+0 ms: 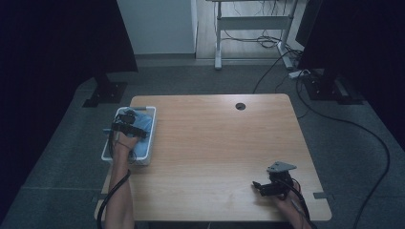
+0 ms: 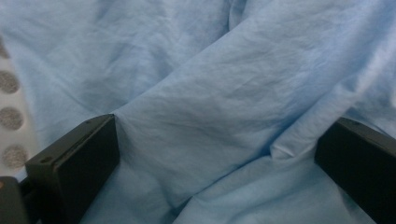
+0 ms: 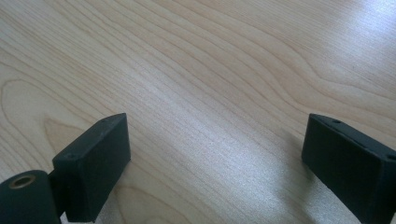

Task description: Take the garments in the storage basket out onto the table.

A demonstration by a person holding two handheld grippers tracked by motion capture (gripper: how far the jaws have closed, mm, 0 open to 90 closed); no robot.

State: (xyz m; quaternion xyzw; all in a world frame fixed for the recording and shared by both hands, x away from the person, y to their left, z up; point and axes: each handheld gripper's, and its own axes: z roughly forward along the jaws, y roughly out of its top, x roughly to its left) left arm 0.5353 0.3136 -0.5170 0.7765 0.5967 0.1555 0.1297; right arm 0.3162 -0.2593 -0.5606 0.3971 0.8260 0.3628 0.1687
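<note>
left fingers [image 2: 74, 163] spread over cloth [image 2: 210, 107] in basket [image 1: 151, 138] | right gripper [image 3: 215, 172] agape, far from basket | risk: shallow bite, fold slips

From above the near edge of the wooden table [image 1: 215, 143] we look forward and down, taking in the whole top and the floor beyond. Our left gripper view sits very close over the blue cloth [image 2: 224, 93] in the white basket [image 1: 151, 138] at the table's left edge, which the high view shares. Our right gripper view faces down along its jaws, close over bare wood [image 3: 196, 84] near the table's front right corner.
</note>
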